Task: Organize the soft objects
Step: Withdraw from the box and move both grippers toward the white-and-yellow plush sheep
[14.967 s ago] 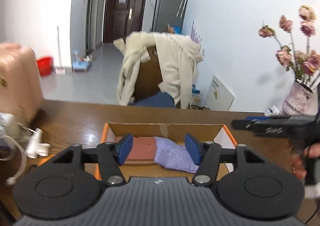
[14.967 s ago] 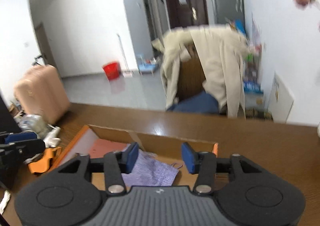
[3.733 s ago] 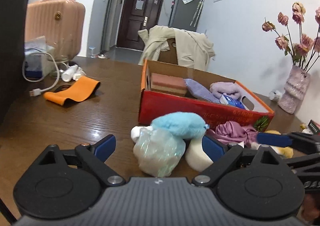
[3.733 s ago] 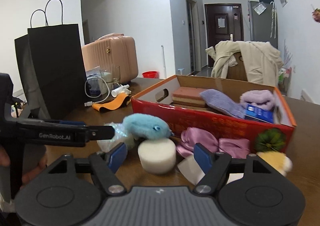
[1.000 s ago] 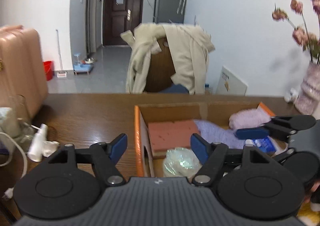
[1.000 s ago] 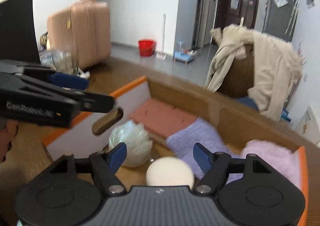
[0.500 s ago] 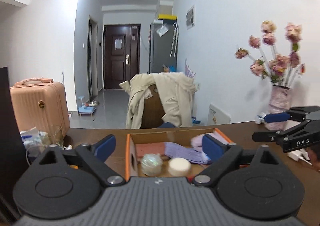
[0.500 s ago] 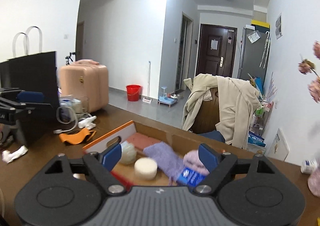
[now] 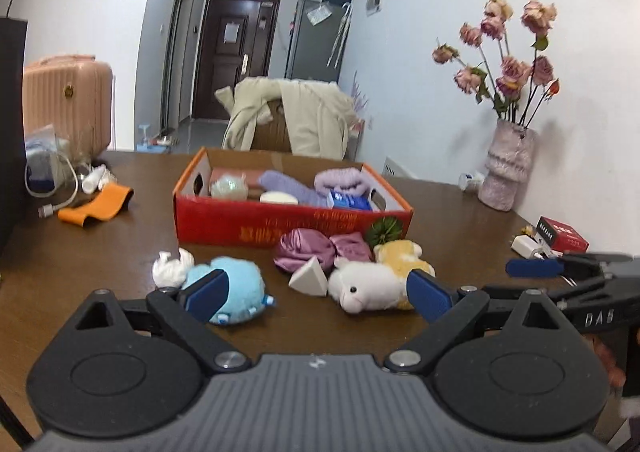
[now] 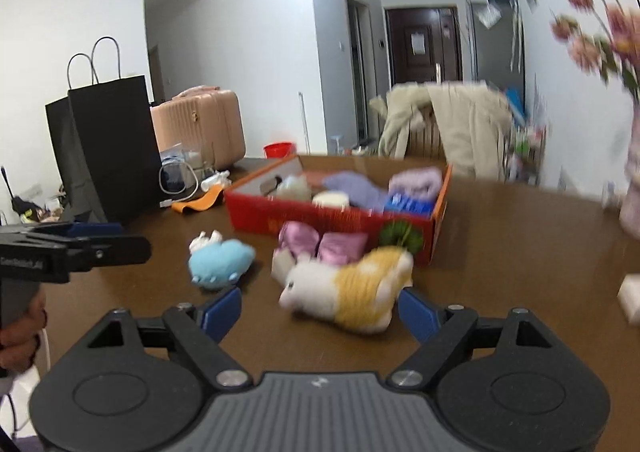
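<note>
The left gripper (image 9: 316, 294) is hovering low over the table (image 9: 100, 252) with its fingers (image 9: 204, 290) spread wide and holding nothing; the blue plush toy (image 9: 236, 288) is lying just past the left finger, partly hidden behind it, and the white and yellow plush toy (image 9: 380, 280) is lying just inside the right one, though contact cannot be told. The right gripper (image 10: 320, 312) is likewise standing with its fingers (image 10: 224, 310) wide apart and empty, and the same white and yellow plush toy (image 10: 352, 284) is lying on the table between and just beyond the tips, not gripped.

One red cardboard box (image 9: 280, 222) is sitting further back on the table, open at the top. Inside it are lying one pink block (image 9: 228, 174), one crinkly pale ball (image 9: 229, 188), one white round sponge (image 9: 278, 197), one lilac sock (image 9: 288, 186), one pink fluffy roll (image 9: 340, 180) and one blue packet (image 9: 350, 201).

In front of the box, on the table, six soft things are lying loose: the two plush toys, two shiny purple scrunchies (image 9: 308, 250) side by side, one white wedge sponge (image 9: 310, 277) touching the white toy, and one small white wad (image 9: 170, 268) beside the blue toy. One orange band (image 9: 96, 206) is lying well to the left of the box.
</note>
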The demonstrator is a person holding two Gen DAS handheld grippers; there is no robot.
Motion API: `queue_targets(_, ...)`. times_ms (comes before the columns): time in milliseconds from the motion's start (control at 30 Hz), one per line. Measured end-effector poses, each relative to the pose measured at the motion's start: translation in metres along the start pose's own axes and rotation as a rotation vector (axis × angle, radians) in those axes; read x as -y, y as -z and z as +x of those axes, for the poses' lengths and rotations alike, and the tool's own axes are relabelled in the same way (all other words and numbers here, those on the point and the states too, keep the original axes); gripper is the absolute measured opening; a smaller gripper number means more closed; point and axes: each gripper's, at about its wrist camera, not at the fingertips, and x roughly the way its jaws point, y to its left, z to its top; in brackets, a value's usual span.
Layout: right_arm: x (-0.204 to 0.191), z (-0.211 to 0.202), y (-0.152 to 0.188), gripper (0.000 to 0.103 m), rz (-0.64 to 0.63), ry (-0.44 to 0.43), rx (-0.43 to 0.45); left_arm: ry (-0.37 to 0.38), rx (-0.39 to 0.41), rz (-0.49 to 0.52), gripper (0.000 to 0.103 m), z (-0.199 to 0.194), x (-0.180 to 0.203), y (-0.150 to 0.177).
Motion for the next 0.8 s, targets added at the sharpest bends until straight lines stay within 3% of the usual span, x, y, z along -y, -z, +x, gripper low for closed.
queue_targets(167, 0.009, 0.016, 0.01, 0.083, 0.047, 0.038, -0.013, 0.045, -0.036, -0.013, 0.097, 0.027, 0.006, -0.001)
queue_targets(300, 0.021, 0.034, 0.011, 0.078, 0.102, 0.056, -0.019, 0.09, -0.104, -0.018, 0.08, 0.066, 0.014, 0.003)
queue_targets(500, 0.036, 0.067, 0.006, 0.072, 0.143, 0.07, -0.046, 0.154, -0.178, -0.066, 0.074, 0.12, 0.012, 0.005)
queue_targets(633, 0.046, 0.086, 0.002, 0.062, 0.173, 0.058, -0.057, 0.188, -0.21, -0.114, 0.07, 0.146, 0.007, 0.004)
queue_targets(800, 0.054, 0.103, 0.0, 0.054, 0.206, 0.045, -0.07, 0.23, -0.246, -0.158, 0.057, 0.164, 0.004, 0.005)
